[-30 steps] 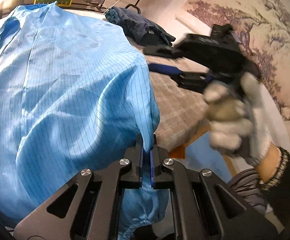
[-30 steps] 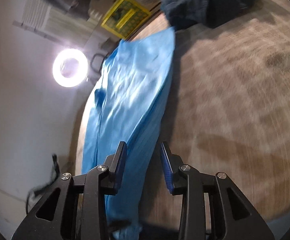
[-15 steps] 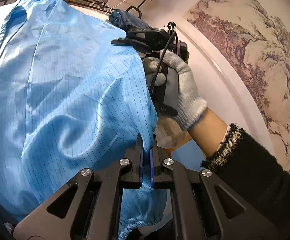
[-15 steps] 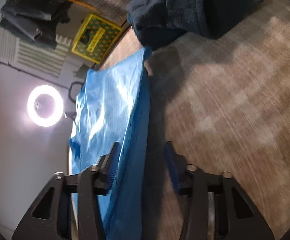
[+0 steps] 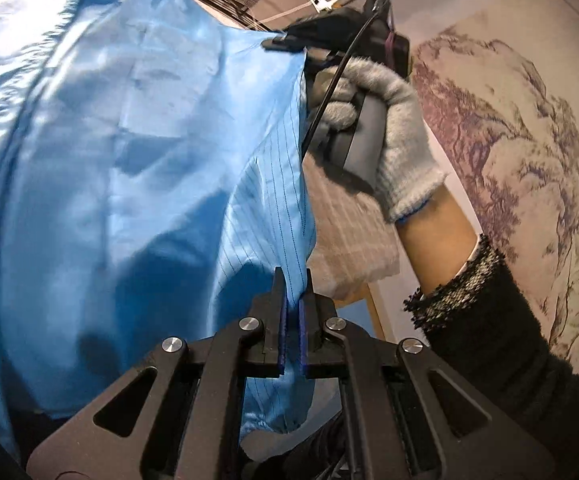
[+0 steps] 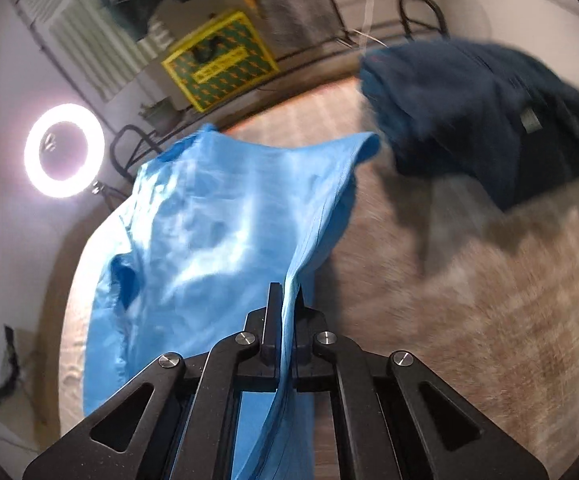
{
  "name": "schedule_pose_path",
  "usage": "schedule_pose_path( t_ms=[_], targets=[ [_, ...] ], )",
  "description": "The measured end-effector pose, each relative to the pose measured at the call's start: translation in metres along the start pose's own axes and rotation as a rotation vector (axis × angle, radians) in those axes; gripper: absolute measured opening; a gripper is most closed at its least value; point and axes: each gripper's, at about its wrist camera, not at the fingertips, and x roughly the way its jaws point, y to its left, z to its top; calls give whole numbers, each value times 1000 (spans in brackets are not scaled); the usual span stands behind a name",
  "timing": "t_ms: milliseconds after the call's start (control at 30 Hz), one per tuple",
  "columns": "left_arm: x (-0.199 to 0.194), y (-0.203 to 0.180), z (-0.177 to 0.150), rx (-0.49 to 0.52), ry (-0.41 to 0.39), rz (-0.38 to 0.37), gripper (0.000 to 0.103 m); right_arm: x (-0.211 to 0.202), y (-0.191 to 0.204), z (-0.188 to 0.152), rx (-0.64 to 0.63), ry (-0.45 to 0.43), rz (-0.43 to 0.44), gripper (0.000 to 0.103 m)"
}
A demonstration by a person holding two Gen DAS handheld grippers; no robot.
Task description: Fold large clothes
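Observation:
A large light-blue garment (image 5: 129,160) with thin dark stripes fills the left wrist view, lifted off the bed. My left gripper (image 5: 293,280) is shut on its near edge, and cloth hangs down between the jaws. Farther along the same edge, my right gripper (image 5: 285,42), held in a grey-gloved hand (image 5: 393,128), pinches the fabric. In the right wrist view the right gripper (image 6: 287,294) is shut on the garment (image 6: 217,232), whose edge runs down between the pads.
A grey checked bed cover (image 6: 469,340) lies under the garment. A dark navy heap of clothes (image 6: 477,120) sits at its far side. A ring light (image 6: 63,150) glows at the left. A yellow-green box (image 6: 219,60) and metal racks stand behind. A painted wall (image 5: 529,140) is at the right.
The right gripper swung in to the garment's edge and shut on it, then lifted it. The left gripper kept its hold and shifted along with the cloth.

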Motion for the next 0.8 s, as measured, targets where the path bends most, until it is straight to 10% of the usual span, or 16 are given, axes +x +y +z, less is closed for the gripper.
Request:
schedule_pose_path(
  t_ms=[400, 800],
  targets=[
    [-47, 48, -17, -112, -78, 78, 2, 51, 147, -21, -357, 29, -68, 1],
    [-46, 85, -25, -189, -67, 119, 1, 123, 206, -58, -575, 115, -136, 1]
  ],
)
